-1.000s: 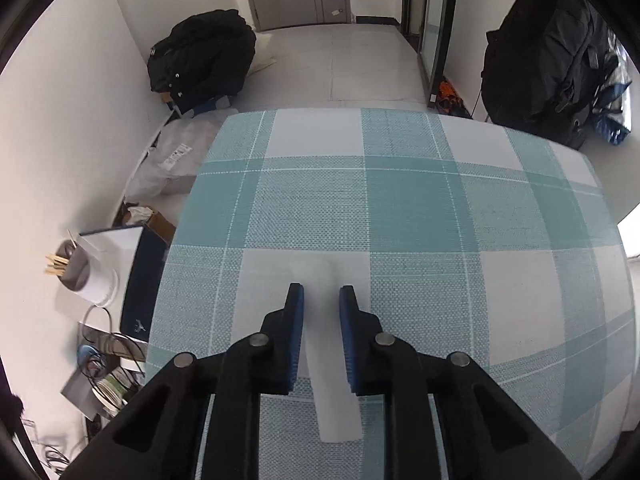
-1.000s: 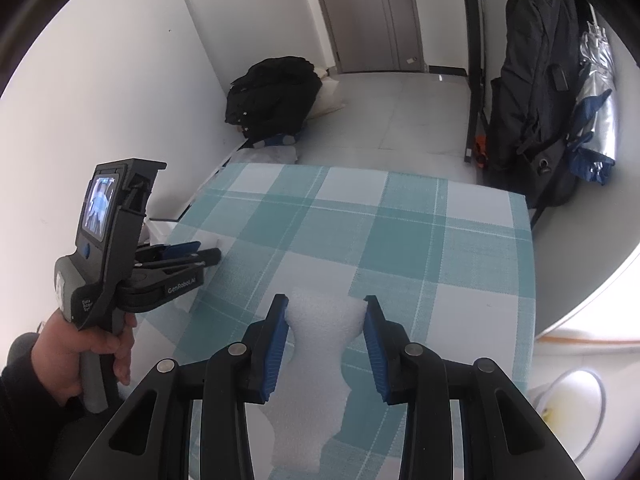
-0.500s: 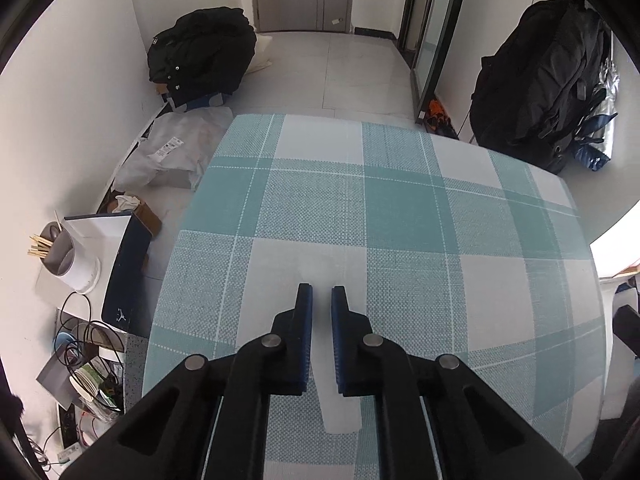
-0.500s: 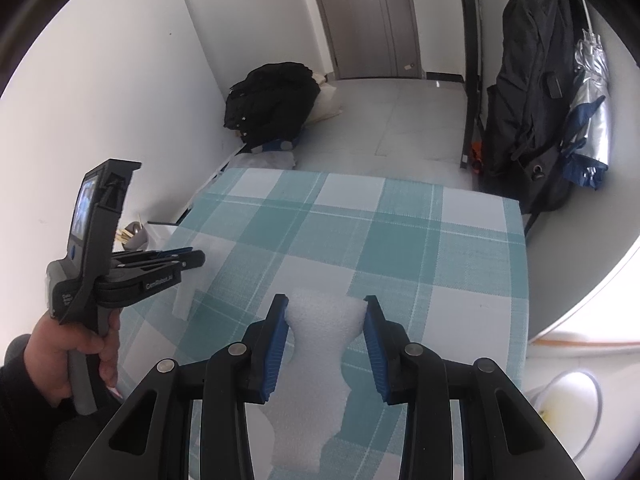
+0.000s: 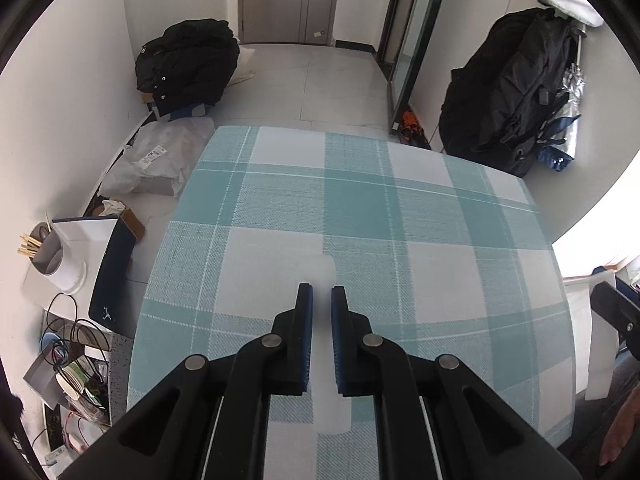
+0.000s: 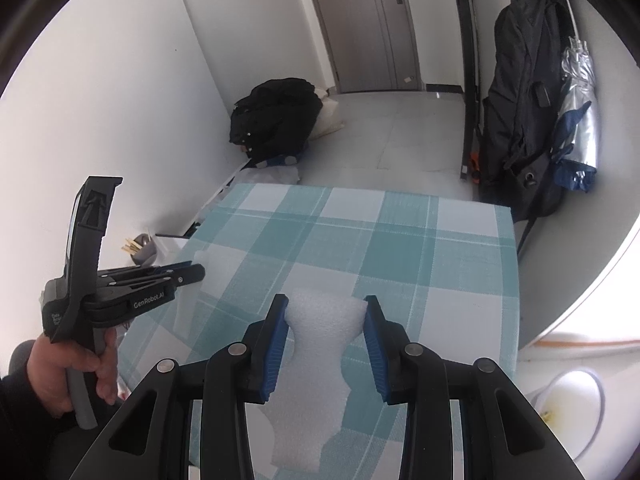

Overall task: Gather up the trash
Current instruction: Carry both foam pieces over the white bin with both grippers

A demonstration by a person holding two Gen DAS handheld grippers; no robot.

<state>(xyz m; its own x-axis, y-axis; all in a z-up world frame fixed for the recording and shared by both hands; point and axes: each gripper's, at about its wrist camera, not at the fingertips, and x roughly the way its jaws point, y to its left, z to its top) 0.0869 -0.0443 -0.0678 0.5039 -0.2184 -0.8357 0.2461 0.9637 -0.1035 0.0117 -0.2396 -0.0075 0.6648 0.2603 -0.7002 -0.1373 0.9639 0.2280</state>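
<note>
My left gripper (image 5: 321,292) is shut on a thin, half-clear white strip (image 5: 331,408) that runs back under the jaws, above the teal-and-white checked table (image 5: 400,208). In the right wrist view the left gripper (image 6: 198,270) is held by a hand (image 6: 80,364) at the table's left edge, with the strip's tip (image 6: 202,257) poking past its fingers. My right gripper (image 6: 326,302) is shut on a white foam piece (image 6: 320,360), which is pinched narrow between the blue pads. The foam piece (image 5: 600,344) also shows at the left wrist view's right edge.
A black bag (image 5: 188,64) and a white plastic bag (image 5: 160,160) lie on the floor past the table's far left corner. A black backpack (image 5: 516,92) hangs at the right wall. A cup of sticks (image 5: 48,252), a blue box (image 5: 108,276) and cables sit left of the table.
The left jaws have closed the last gap onto the white strip. Both grippers have risen a little from the table, each keeping its piece.
</note>
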